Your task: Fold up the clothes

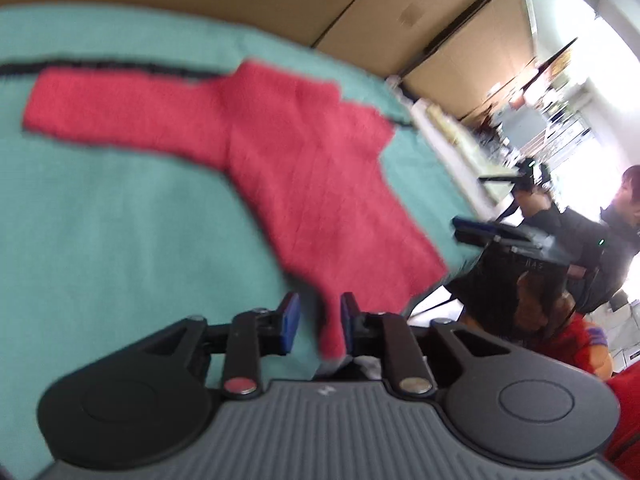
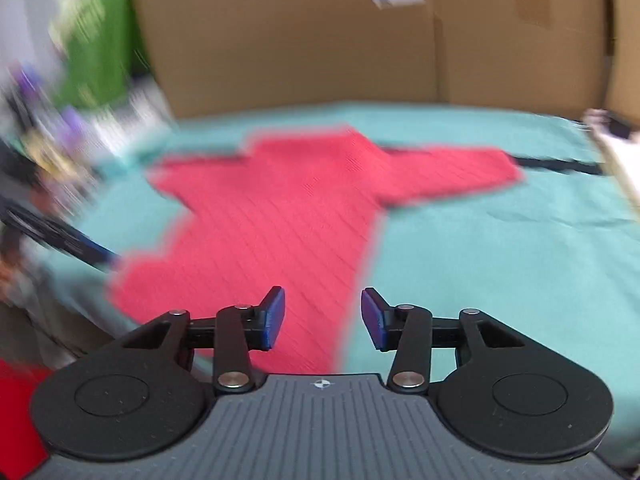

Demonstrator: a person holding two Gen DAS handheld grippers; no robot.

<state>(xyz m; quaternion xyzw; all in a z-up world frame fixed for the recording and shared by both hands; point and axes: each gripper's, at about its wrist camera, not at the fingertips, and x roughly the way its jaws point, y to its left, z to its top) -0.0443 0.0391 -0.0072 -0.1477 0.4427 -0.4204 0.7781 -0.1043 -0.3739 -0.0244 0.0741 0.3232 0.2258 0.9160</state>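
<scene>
Left wrist view: one red sweater (image 1: 304, 168) lies flat on the teal cloth (image 1: 100, 232), one sleeve stretched toward the far left edge, the body running down to the near right edge. The left gripper (image 1: 320, 322) stands partly open; a corner of the sweater hangs between its blue pads (image 1: 290, 320), touching the right one, not clamped. Two cardboard boxes (image 1: 440, 40) stand behind the cloth. One person (image 1: 600, 232) stands at the right.

Right wrist view: the same single sweater (image 2: 288, 216) spreads ahead, both sleeves out. The right gripper (image 2: 323, 318) gapes wide and empty, over the sweater's near hem at its right edge.
</scene>
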